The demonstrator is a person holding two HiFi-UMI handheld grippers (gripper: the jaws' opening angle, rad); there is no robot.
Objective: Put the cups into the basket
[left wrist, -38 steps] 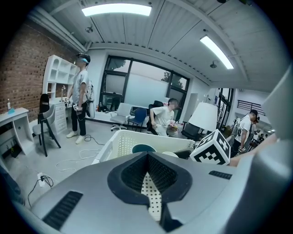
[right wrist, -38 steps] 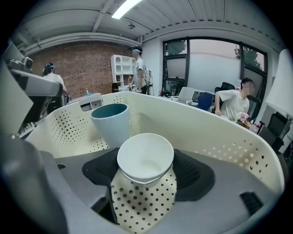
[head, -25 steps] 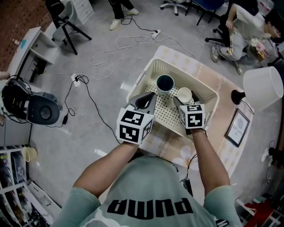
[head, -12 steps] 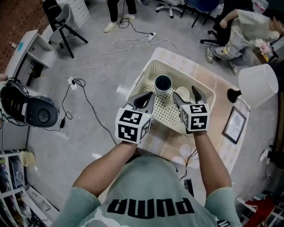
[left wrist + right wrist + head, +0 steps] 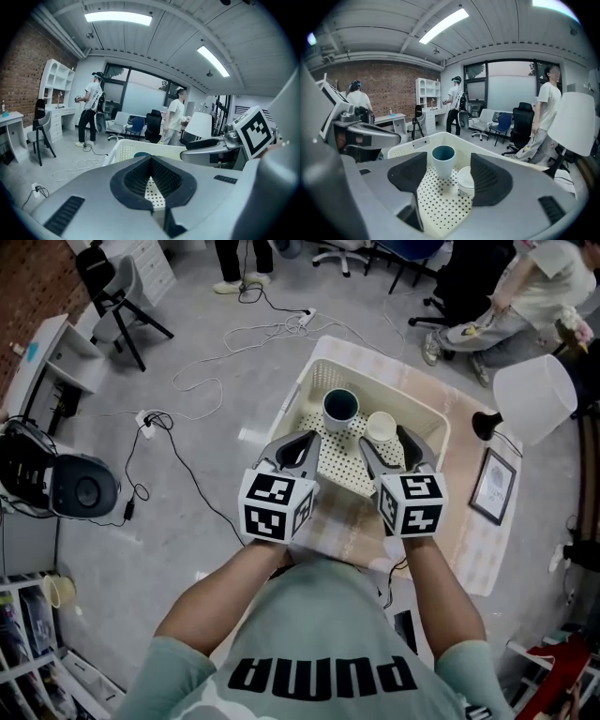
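Cups first, from the head view: we are looking down on a tall teal tapered cup and a shorter white cup. Both are standing upright inside the cream perforated plastic basket, the white one at four o'clock of the teal and just beside it. The left gripper is hovering at seven o'clock of the cups, jaws pressed together on nothing. The right gripper is hanging at five o'clock, jaws spread. They have just been closing a little, with nothing pinched between them. We are judging the task as good as done.

Left gripper view: ridged black pads are meeting at their tips. Past them the basket's dotted floor and the teal rim are showing at twelve o'clock.

Right gripper view: both cups are sitting framed between the parted pads, untouched. The teal cup is looking smooth, stiff and light, likely slippery, so we are reckoning on a grip across its upper wall, just below the rim. The white cup is looking thinner-walled, so we are favouring a gentle squeeze at mid-height. The basket's rigid holed walls are curving at the corners.
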